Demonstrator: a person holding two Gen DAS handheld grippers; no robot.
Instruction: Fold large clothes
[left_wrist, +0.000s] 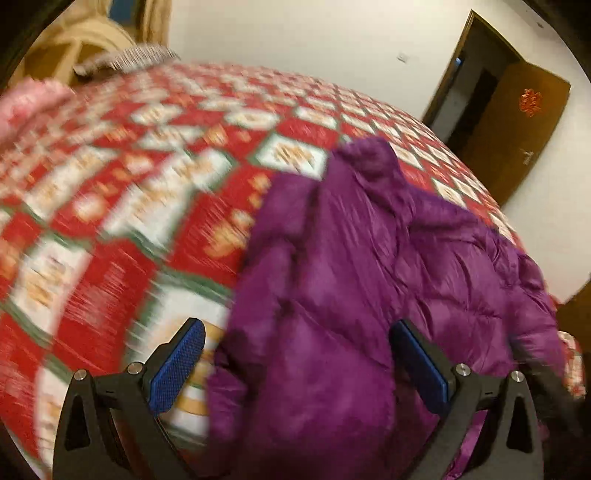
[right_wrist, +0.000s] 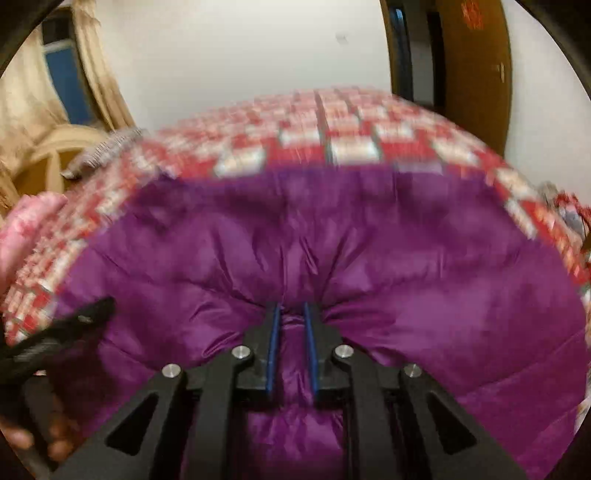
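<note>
I see a bed covered by a red quilt with white and green squares (left_wrist: 147, 192), and it fills most of both views, smeared by motion blur. On it lies the puffy purple quilted jacket (right_wrist: 369, 240), spread wide across the near part of the bed under my right tool and bunched toward the right side in the left view.

My right gripper (right_wrist: 291, 306) has its jaws drawn nearly together, and a pinched ridge of the jacket's purple fabric sits between the blue pads (right_wrist: 272, 350); creases radiate out from that pinch.

My left gripper (left_wrist: 297, 325) stands wide open. Its right pad is against the jacket's surface and its left pad (left_wrist: 177, 365) is over the quilt, so it grips nothing. Part of its black frame also shows at the lower left of the right view.

Behind the bed is a plain white wall (left_wrist: 295, 40). A brown wooden door with a red ornament (left_wrist: 517, 129) stands open at the right. At the left hang beige curtains (right_wrist: 99, 74) beside a blue window pane (right_wrist: 64, 81), with a cream curved headboard (right_wrist: 51, 155) below. A grey striped cloth (left_wrist: 133, 59) lies at the far left edge of the bed, and a pink fluffy fabric (right_wrist: 22, 229) rests at the left.
</note>
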